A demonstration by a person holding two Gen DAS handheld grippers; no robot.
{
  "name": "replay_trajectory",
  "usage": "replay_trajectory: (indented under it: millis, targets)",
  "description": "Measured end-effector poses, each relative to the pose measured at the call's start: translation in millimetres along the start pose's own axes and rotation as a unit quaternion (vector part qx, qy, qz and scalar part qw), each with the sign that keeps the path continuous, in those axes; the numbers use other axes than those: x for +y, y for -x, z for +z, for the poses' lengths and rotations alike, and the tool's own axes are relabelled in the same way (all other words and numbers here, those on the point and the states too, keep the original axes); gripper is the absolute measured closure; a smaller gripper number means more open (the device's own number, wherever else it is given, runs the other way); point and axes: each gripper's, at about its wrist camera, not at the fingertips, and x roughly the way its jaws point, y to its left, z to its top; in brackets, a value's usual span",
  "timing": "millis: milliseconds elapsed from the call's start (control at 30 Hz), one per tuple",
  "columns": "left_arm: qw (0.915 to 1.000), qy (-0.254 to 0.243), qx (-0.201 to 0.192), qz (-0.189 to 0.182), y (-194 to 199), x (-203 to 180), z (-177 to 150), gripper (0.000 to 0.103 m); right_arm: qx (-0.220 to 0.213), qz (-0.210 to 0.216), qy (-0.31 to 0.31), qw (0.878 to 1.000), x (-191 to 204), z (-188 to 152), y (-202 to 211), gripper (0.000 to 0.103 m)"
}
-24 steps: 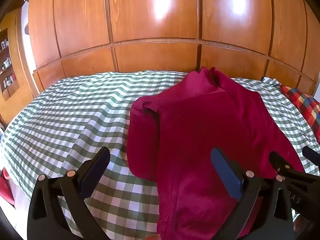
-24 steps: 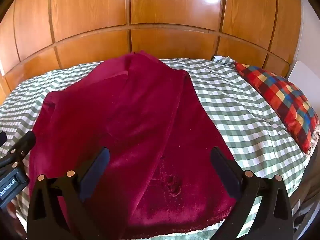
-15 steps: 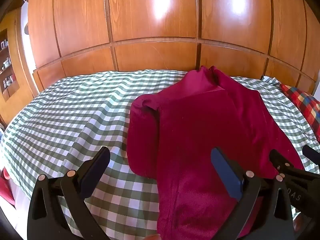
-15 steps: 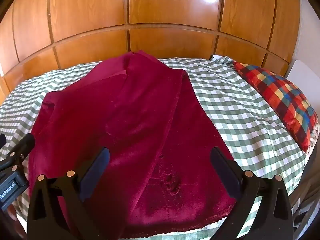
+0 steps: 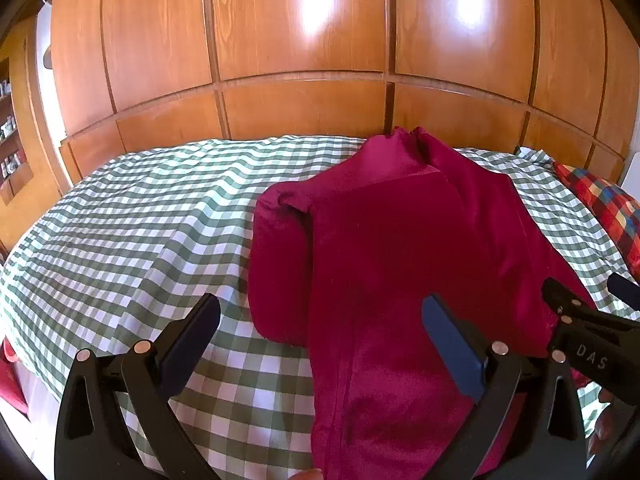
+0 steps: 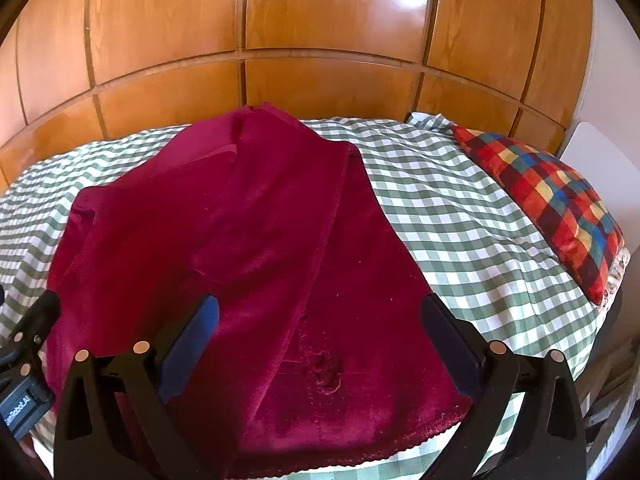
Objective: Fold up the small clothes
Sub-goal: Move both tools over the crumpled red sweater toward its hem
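Two readable labels: "DAS" (image 5: 590,356), "GenRobot.AI" (image 6: 16,404).

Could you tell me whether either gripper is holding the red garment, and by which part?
Nothing is held: the left gripper and right gripper are open above the red garment.

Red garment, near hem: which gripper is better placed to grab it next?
Probably right. The right gripper hangs open directly over the red garment near its hem; the left gripper, also open, straddles its left edge, half over the checked bedsheet.

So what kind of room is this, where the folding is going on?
Most likely a bedroom: a bed with a green checked sheet, a plaid pillow at its side, and a wall of wooden wardrobe doors behind. A dark red garment lies on the bed.
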Motion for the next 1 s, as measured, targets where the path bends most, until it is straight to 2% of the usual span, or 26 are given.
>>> replay_trajectory:
  millis: [1000]
  targets:
    - [0.9994, -0.019, 0.000, -0.027, 10, -5, -17, 0.002, 0.007, -0.015, -0.001, 1.000, -3, -6, -4, 0.003]
